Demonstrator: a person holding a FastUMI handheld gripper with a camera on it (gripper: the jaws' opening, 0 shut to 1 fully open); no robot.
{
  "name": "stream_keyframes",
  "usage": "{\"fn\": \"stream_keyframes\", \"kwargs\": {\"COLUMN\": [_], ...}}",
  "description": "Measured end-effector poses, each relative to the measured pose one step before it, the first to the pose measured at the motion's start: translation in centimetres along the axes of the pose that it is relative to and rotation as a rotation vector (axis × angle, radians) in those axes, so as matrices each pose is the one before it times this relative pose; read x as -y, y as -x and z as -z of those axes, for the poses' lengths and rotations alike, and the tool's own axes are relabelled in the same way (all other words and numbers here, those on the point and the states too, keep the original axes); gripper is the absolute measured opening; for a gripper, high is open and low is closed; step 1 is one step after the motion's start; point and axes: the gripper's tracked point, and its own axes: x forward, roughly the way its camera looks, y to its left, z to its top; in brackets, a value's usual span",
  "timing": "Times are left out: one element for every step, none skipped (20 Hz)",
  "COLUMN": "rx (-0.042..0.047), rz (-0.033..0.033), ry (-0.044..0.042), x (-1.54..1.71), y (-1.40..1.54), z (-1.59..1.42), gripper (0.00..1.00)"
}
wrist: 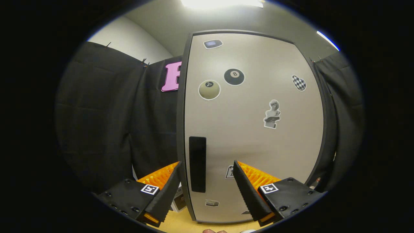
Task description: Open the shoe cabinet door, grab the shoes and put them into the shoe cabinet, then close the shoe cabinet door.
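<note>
Gripper [207, 184], jaws apart, straddles the black handle [197, 164] at the lower left of the closed cabinet door [252, 129] filling the frame's centre; closing off-centre could let the fingers slip from the shallow handle.

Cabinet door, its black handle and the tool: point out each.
cabinet door [258, 145], gripper view, bare beige panel right of the handle.
black handle [197, 164], gripper view, middle of the dark vertical strip.
tool [207, 168], gripper view, open gap midway between its fingertips.
</note>
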Motion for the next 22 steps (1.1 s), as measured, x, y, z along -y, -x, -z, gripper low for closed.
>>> {"fn": "stream_keyframes", "kwargs": {"rx": [-0.01043,-0.01153,-0.00988,-0.01204,-0.01412,-0.01436,-0.01076,-0.00915,-0.00867,-0.00143,-0.00136,-0.00371,-0.00452,0.00185,0.00051,0.00336,-0.00479,-0.00350,-0.00618,-0.00402,0.00581,-0.00143], "rz": [0.00878,0.00500,0.00690,0.00741,0.01011,0.00406,0.00734,0.01001,0.00806,0.01353,0.01134,0.01317,0.00588,-0.01236,-0.01380,0.01388,0.00861,0.00533,0.00362,0.00623,0.00832,0.00309], "ry": [0.01178,0.00655,0.00656,0.00897,0.01121,0.00873,0.00876,0.00503,-0.00175,-0.00212,-0.00358,-0.00844,-0.01559,-0.01077,-0.00217,0.01060,0.00088,-0.01753,-0.02558,-0.01392,0.00402,0.00919], "x": [-0.115,-0.239,-0.115,-0.130,-0.143,-0.234,-0.036,-0.136,-0.092,0.140,0.169,0.276,0.085,-0.511,-0.568,0.064,0.020,0.020,-0.104,0.146,-0.017,0.020], "y": [-0.597,-0.682,-0.456,-0.410,-0.484,-0.352,-0.361,-0.240,-0.242,-0.247,-0.376,-0.173,0.009,0.010,-0.216,0.217,0.000,0.025,0.032,-0.101,0.102,-0.081], "z": [0.222,0.326,0.275,0.387,0.403,0.420,0.352,0.267,0.170,0.066,-0.006,0.036,-0.023,-0.164,0.068,-0.117,0.063,0.167,0.096,-0.116,-0.034,-0.055], "gripper": [0.98,0.98,0.98,0.98,0.98,0.97,0.97,0.92,0.87,0.82,0.77,0.72,0.66,0.61,0.61,0.53,0.46,0.39,0.36,0.33,0.31,0.28]}}
